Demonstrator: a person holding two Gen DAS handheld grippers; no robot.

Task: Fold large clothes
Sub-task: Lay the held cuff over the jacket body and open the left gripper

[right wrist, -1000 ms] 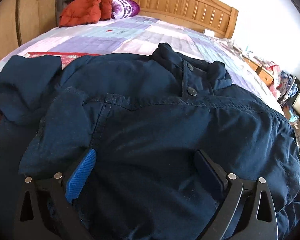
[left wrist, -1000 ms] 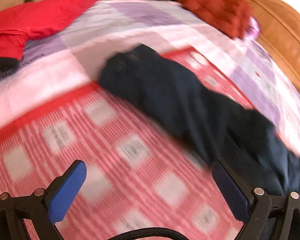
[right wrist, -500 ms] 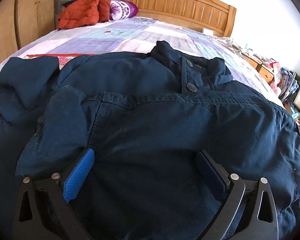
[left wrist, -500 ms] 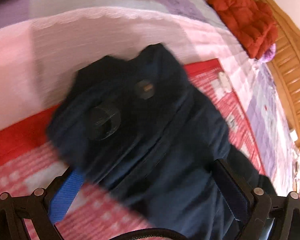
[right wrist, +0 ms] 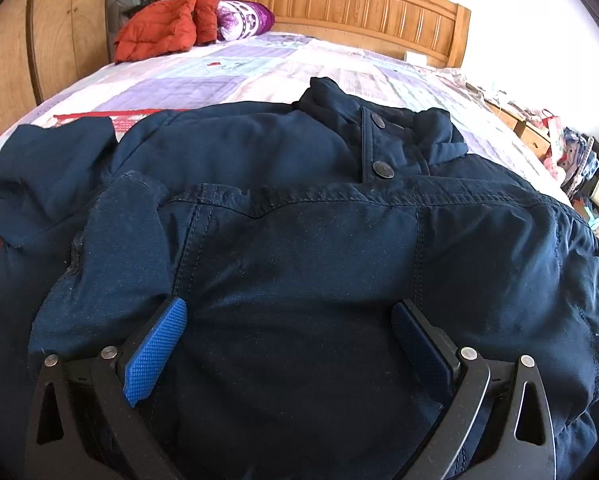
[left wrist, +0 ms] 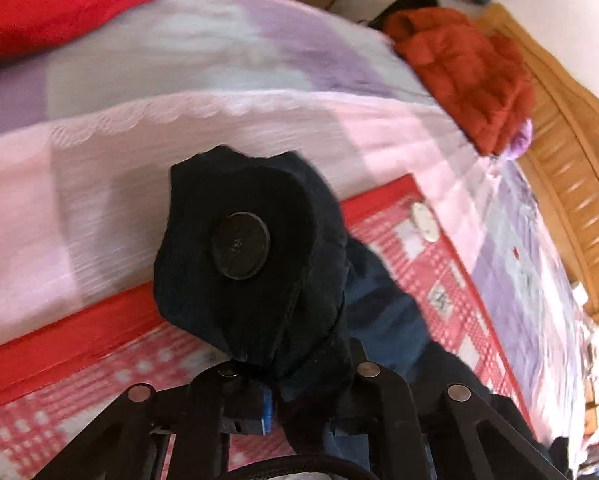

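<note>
Jacket point(right wrist: 299, 240), navy, lying spread on bed point(right wrist: 259, 68). Left wrist view: left gripper point(left wrist: 283, 400), jaws just closing, clenching sleeve cuff point(left wrist: 243, 264); sleeve trailing rightward toward body. Right wrist view: right gripper point(right wrist: 291, 344) hovering released, jacket lying directly beneath, collar pointing toward the headboard.

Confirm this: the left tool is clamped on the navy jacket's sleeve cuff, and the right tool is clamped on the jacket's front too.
Half right. The left tool is shut on the sleeve cuff, having just closed. But the right wrist view shows the right tool open, its fingers spread over the navy jacket front without clamping it.
</note>
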